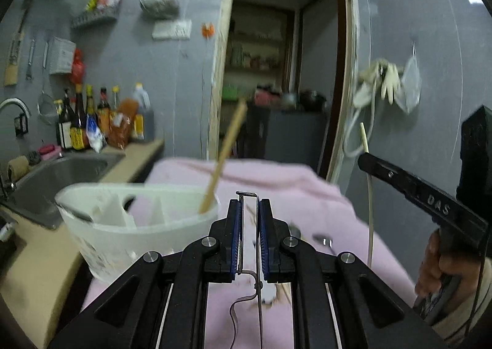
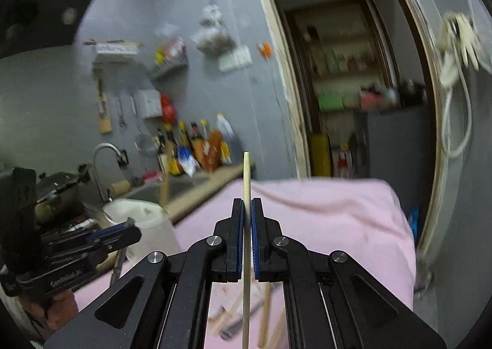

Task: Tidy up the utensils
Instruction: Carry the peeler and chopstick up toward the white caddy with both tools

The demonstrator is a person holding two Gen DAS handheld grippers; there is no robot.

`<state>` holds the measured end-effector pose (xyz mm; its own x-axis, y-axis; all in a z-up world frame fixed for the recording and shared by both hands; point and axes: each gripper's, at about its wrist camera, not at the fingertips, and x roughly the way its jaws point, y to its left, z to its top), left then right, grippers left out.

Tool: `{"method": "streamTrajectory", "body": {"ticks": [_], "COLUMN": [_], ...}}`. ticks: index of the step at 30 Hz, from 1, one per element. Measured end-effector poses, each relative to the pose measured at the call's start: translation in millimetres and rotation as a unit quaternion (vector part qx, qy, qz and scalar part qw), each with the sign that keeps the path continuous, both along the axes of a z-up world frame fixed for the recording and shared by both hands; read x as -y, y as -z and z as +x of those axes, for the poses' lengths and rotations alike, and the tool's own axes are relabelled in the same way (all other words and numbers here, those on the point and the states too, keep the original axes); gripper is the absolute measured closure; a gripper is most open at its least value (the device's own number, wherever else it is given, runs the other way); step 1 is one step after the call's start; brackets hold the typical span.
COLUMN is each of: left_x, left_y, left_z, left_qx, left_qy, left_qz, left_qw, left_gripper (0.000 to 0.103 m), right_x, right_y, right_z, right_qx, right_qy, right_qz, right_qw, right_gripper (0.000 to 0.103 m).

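Note:
My left gripper (image 1: 249, 204) is shut on a thin metal utensil (image 1: 244, 232), held upright just right of the white divided utensil holder (image 1: 123, 226). A wooden chopstick (image 1: 224, 155) stands in the holder's right compartment. My right gripper (image 2: 247, 204) is shut on a pale wooden chopstick (image 2: 246, 226), held upright above the pink cloth (image 2: 323, 219). That gripper (image 1: 366, 158) and its chopstick (image 1: 370, 210) also show in the left wrist view at right. The left gripper (image 2: 123, 235) shows in the right wrist view beside the holder (image 2: 147, 226).
More utensils lie on the pink cloth (image 1: 307, 192) below the grippers: a spoon (image 1: 323, 239) and wooden sticks (image 2: 264, 312). A steel sink (image 1: 52, 182) and sauce bottles (image 1: 92, 121) stand at left. A doorway (image 1: 283, 72) opens behind the table.

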<state>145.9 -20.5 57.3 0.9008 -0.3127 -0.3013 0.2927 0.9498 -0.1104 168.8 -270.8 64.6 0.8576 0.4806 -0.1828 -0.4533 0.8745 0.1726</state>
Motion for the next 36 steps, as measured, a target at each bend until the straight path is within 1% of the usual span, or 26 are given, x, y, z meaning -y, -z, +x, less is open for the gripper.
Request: {"method": "streamTrajectory", "body": {"ticks": [3,6,10,14,17,21,25,27,29,31,34,36], "left_x": [-15.2,-33.9,-69.3,-107.3,-130.7,-155.9,-173.7,-177.4,-182.4,-187.4,-195.7,-199.3], "left_y": [-23.4,-44.8,-75.3,-90.0,-91.3,-84.3,-71.8,-71.2,-72.7,-74.8,-78.4,-81.1], "left_z": [-0.7,-1.2,2.6,13.8,20.2,30.8,39.6,40.3,45.2,45.7,41.9,38.6], "left_qx": [0.022,0.043,0.078,0.094,0.108,0.125,0.138,0.143,0.139,0.136,0.139,0.148], "left_qy": [-0.013,-0.028,-0.061,-0.102,-0.137,-0.183,-0.216,-0.221,-0.214,-0.203,-0.196,-0.201], "left_qz": [-0.020,-0.039,-0.065,-0.089,-0.099,-0.123,-0.153,-0.157,-0.163,-0.177,-0.199,-0.200], "left_qw": [0.9995,0.9979,0.9930,0.9864,0.9796,0.9674,0.9544,0.9519,0.9530,0.9534,0.9503,0.9474], "left_gripper": [0.094,0.094,0.094,0.094,0.094,0.094,0.094,0.094,0.094,0.094,0.094,0.094], "right_x": [-14.9,-30.6,-61.7,-87.5,-112.0,-135.8,-148.7,-149.8,-152.1,-152.7,-150.0,-149.8], "right_y": [-21.0,-37.8,-62.4,-79.8,-86.0,-81.6,-68.4,-59.7,-53.0,-48.6,-42.4,-40.2], "right_z": [-8.2,-13.7,-16.0,-13.8,-8.2,-1.0,11.8,19.4,28.7,34.5,38.1,39.6], "right_qx": [0.040,0.069,0.109,0.142,0.165,0.189,0.193,0.188,0.176,0.167,0.163,0.161], "right_qy": [-0.011,-0.026,-0.054,-0.078,-0.086,-0.078,-0.064,-0.061,-0.058,-0.059,-0.059,-0.059], "right_qz": [0.004,0.015,0.037,0.065,0.069,0.060,0.060,0.060,0.061,0.062,0.062,0.062], "right_qw": [0.999,0.997,0.992,0.985,0.980,0.977,0.977,0.978,0.981,0.982,0.983,0.983], "right_gripper": [0.100,0.100,0.100,0.100,0.100,0.100,0.100,0.100,0.100,0.100,0.100,0.100]}}
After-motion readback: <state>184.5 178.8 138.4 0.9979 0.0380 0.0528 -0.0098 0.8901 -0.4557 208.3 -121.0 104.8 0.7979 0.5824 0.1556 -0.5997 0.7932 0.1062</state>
